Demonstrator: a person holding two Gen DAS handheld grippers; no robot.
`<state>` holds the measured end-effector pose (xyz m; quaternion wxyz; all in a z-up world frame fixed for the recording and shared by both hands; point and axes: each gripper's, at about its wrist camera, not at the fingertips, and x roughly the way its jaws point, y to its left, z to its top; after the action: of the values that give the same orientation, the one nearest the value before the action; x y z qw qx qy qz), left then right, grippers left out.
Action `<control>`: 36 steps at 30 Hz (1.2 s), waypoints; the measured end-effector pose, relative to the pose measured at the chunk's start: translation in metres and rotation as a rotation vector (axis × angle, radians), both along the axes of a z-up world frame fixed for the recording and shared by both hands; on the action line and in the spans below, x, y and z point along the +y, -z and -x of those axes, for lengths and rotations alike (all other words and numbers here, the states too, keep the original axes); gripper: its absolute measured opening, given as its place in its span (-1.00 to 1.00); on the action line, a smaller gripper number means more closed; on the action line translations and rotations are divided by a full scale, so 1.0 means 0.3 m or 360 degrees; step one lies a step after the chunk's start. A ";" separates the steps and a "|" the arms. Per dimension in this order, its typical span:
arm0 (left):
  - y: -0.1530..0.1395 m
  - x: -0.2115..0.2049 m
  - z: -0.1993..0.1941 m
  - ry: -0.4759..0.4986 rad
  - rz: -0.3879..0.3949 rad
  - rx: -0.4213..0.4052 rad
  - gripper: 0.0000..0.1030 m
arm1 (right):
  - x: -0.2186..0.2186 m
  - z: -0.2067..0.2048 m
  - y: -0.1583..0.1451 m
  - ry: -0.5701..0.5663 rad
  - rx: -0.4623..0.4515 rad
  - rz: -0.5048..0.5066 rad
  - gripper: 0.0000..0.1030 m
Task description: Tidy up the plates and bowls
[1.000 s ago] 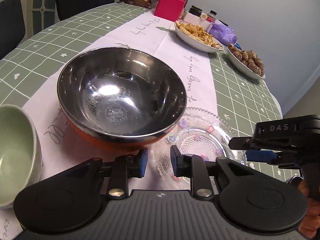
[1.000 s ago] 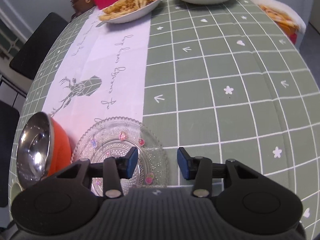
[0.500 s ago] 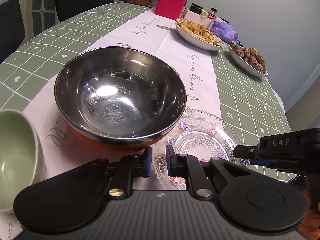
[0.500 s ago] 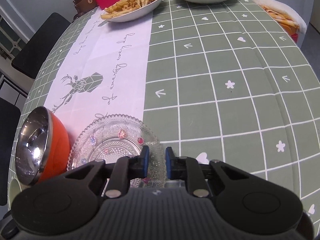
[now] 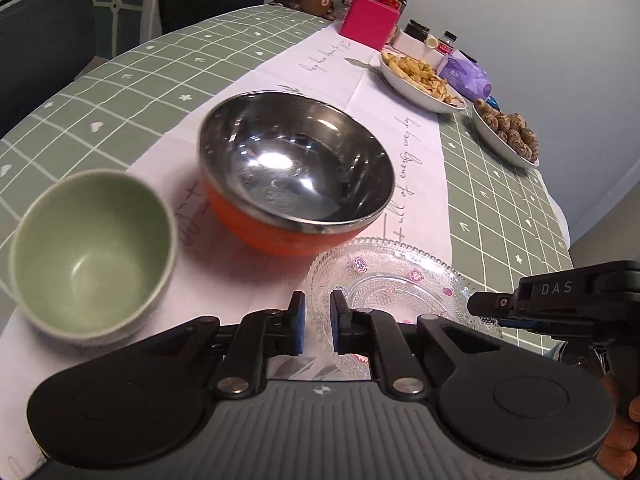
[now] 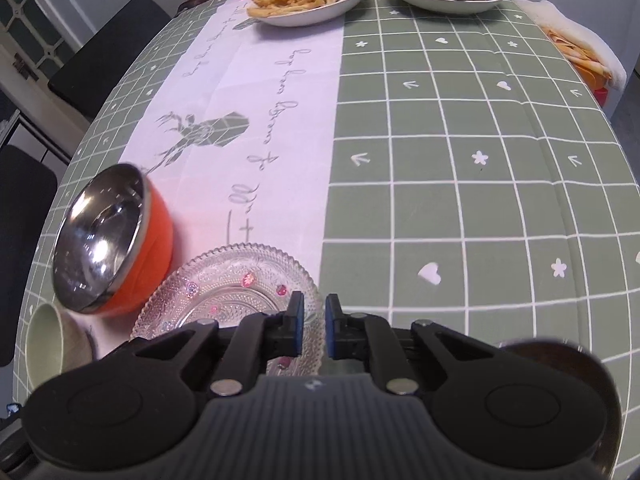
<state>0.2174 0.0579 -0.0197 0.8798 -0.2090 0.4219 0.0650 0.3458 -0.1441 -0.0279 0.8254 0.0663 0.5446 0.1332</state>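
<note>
On the green-checked worktop, I'm clamping both near-shut hand-held grippers, left and right, seemingly onto the glass plate, jaws having just closed; lifting it level comes next

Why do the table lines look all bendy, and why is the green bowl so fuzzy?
Both wrist views use fisheye lenses, so the tablecloth grid curves toward the edges. In the left wrist view the green bowl looks smeared, probably motion blur, and the metal bowl shows bright white glare spots. In the right wrist view that bowl glints too.
</note>
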 end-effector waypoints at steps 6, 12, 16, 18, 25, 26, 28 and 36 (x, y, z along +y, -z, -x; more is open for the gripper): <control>-0.025 0.055 0.072 -0.0055 0.0021 -0.0002 -0.75 | 0.060 0.088 -0.022 -0.0077 0.0006 0.0027 -0.83; -0.052 0.087 0.149 -0.0076 0.0046 -0.0021 -0.75 | 0.077 0.185 -0.049 -0.0098 0.0009 -0.0005 -0.83; -0.077 0.091 0.210 -0.0071 0.0050 -0.0050 -0.75 | 0.062 0.256 -0.070 -0.0090 -0.0004 -0.0056 -0.83; -0.094 0.094 0.245 -0.0066 0.0051 -0.0069 -0.75 | 0.053 0.296 -0.082 -0.0085 -0.0016 -0.0086 -0.83; -0.140 0.114 0.385 -0.0038 0.0061 -0.0115 -0.75 | 0.028 0.472 -0.133 -0.0075 -0.0097 -0.0190 -0.84; -0.144 0.115 0.410 -0.0032 0.0060 -0.0121 -0.75 | 0.025 0.498 -0.138 -0.0076 -0.0114 -0.0206 -0.84; -0.151 0.120 0.454 -0.0016 0.0057 -0.0133 -0.75 | 0.019 0.556 -0.147 -0.0084 -0.0155 -0.0228 -0.84; -0.134 0.154 0.606 0.0018 0.0094 -0.0205 -0.75 | -0.005 0.741 -0.119 -0.0094 -0.0219 -0.0332 -0.84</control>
<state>0.0355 0.1041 0.0206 0.8990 -0.2361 0.3673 0.0341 0.1235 -0.1457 0.0078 0.8451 0.1264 0.4716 0.2177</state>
